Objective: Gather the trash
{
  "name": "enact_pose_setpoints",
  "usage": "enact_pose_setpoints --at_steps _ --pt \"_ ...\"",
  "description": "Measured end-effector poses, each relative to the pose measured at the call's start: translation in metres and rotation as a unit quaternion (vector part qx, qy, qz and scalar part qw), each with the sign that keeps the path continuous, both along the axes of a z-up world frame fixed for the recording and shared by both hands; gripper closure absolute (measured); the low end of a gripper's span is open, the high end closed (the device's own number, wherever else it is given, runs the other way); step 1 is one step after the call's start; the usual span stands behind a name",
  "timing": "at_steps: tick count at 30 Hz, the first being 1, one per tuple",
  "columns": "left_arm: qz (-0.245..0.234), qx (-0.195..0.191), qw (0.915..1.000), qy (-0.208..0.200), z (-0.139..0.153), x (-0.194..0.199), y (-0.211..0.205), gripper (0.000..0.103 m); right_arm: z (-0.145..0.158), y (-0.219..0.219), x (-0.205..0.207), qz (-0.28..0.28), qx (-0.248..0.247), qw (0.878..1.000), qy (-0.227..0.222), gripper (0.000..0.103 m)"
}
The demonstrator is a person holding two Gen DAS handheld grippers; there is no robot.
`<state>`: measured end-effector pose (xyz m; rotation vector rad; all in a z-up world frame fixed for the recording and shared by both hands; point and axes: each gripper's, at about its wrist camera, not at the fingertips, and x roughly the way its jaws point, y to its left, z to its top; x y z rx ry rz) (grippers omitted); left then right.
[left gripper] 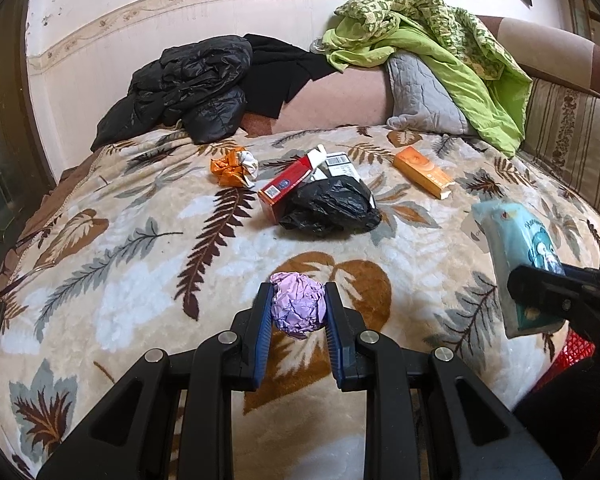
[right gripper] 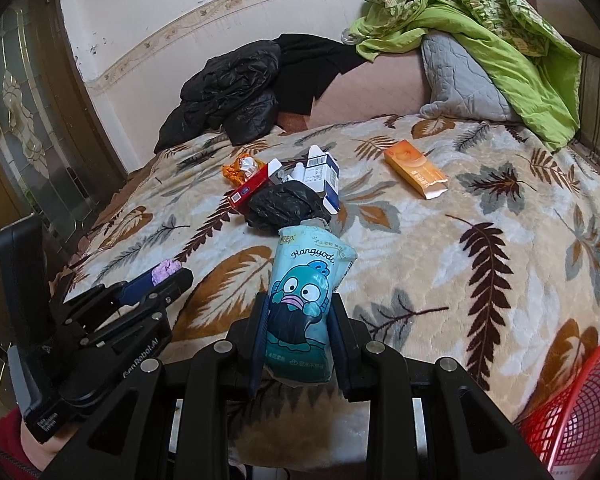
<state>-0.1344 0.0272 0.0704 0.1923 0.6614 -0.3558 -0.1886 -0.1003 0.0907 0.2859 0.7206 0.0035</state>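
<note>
Two pieces of trash gripped above the bed, one in each hand-held gripper.

The purple paper ball (left gripper: 298, 306) sits clamped between the blue pads of the left hand-held gripper (left gripper: 298, 312), which is closed down to the ball's width and angled downward over the leaf-print blanket (left gripper: 140, 240). The right hand-held gripper (right gripper: 300, 320), tilted down likewise, is closed on a blue tissue pack (right gripper: 304, 300), which stands upright between its pads. Farther back on the blanket lie a black bag (left gripper: 332, 208), a red box (left gripper: 288, 188) touching it, an orange wrapper (left gripper: 230, 168) and an orange box (left gripper: 422, 172). A red basket (right gripper: 572, 408) shows at the lower right of the right view.
</note>
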Motion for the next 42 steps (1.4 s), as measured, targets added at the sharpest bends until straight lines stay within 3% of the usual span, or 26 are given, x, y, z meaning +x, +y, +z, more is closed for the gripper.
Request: enact_pose_setpoints --at_steps 10,14,23,35,39,42 --pt "-0.013 -0.022 0.9996 -0.004 0.028 -0.026 0.005 0.080 0.016 -0.003 -0.019 -0.010 -0.001 1.000 -0.004 0.073" --pt "-0.030 -0.045 0.9984 0.018 0.045 -0.038 0.008 0.080 0.021 -0.010 -0.030 -0.012 0.019 1.000 -0.005 0.073" --pt "-0.056 -0.048 0.9973 0.002 0.091 -0.072 -0.001 0.079 0.053 -0.023 -0.063 -0.014 0.039 0.997 -0.059 0.073" --pt "-0.118 -0.034 0.9920 0.028 0.085 -0.084 -0.051 0.080 0.047 -0.076 -0.099 -0.046 0.057 0.995 -0.063 0.073" --pt "-0.164 -0.020 0.9852 0.044 0.072 -0.089 -0.088 0.080 0.035 -0.109 -0.120 -0.082 0.057 0.994 -0.051 0.073" --pt "-0.214 -0.007 0.9751 0.057 0.064 -0.095 -0.125 0.080 0.026 -0.139 -0.144 -0.130 0.054 0.989 -0.041 0.073"
